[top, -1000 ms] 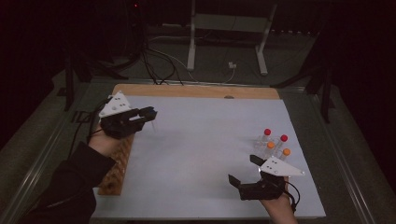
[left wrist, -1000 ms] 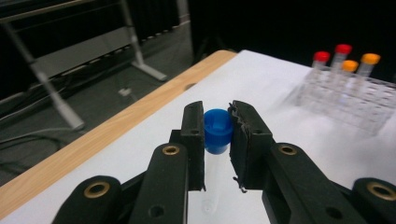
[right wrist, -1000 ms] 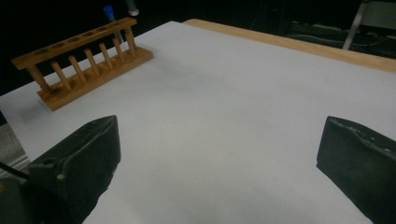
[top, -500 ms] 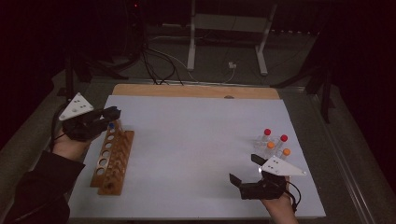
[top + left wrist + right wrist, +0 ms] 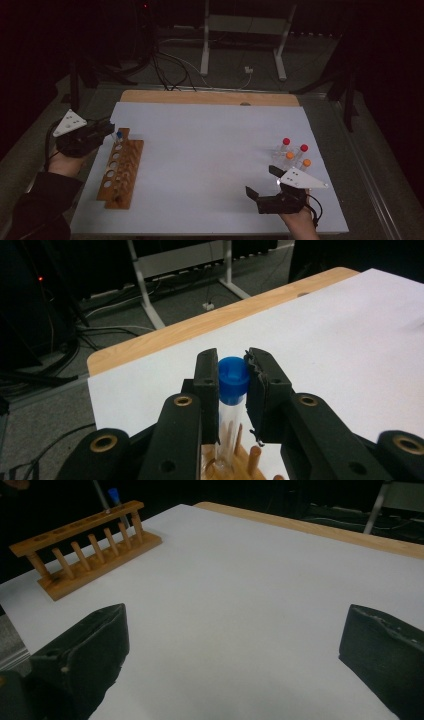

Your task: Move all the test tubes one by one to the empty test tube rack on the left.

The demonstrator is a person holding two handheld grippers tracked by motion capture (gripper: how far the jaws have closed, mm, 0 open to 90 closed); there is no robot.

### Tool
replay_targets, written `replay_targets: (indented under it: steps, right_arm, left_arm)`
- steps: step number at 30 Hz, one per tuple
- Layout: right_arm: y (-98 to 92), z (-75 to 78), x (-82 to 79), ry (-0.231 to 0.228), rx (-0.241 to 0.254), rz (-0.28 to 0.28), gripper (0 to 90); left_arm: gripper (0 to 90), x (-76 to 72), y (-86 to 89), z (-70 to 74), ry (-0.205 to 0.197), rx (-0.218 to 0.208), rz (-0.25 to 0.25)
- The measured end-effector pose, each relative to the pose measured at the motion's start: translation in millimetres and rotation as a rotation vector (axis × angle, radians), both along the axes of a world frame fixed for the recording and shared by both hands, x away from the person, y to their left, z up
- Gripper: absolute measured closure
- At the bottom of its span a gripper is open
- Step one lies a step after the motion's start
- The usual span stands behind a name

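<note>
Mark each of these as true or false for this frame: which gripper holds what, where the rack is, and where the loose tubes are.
1. The left gripper is shut on the blue-capped tube. True.
2. The wooden rack sits at the table's right side. False: it is at the left, near the left gripper.
3. The right gripper holds an orange-capped tube. False: its jaws stand wide apart with nothing between them.
4. Four capped tubes, two red and two orange, stand just beyond the right gripper. True.
5. The blue-capped tube's lower end is at the rack. True.

No legible text, label, brand, number or sign anywhere.
</note>
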State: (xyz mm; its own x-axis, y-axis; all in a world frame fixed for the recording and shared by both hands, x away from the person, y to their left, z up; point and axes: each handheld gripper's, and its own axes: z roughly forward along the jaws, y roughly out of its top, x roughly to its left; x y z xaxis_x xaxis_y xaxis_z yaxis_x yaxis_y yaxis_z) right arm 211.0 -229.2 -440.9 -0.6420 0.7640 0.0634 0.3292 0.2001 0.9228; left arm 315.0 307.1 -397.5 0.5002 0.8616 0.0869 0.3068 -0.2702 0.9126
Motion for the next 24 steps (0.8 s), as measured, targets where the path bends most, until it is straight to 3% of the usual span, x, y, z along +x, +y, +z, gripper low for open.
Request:
replay_targets:
  steps: [13,24]
  right_arm:
    - [-1.2,-0.5,0.0,0.001,-0.001,0.000,0.0]
    - [-2.0,-0.7,0.0,0.004,-0.002,-0.001,0.0]
  left_arm:
    - [77.2,2.5,2.2,-43.6,0.086,-0.008,0.022]
    - [77.1,2.6,1.8,-54.8,0.111,0.007,0.027]
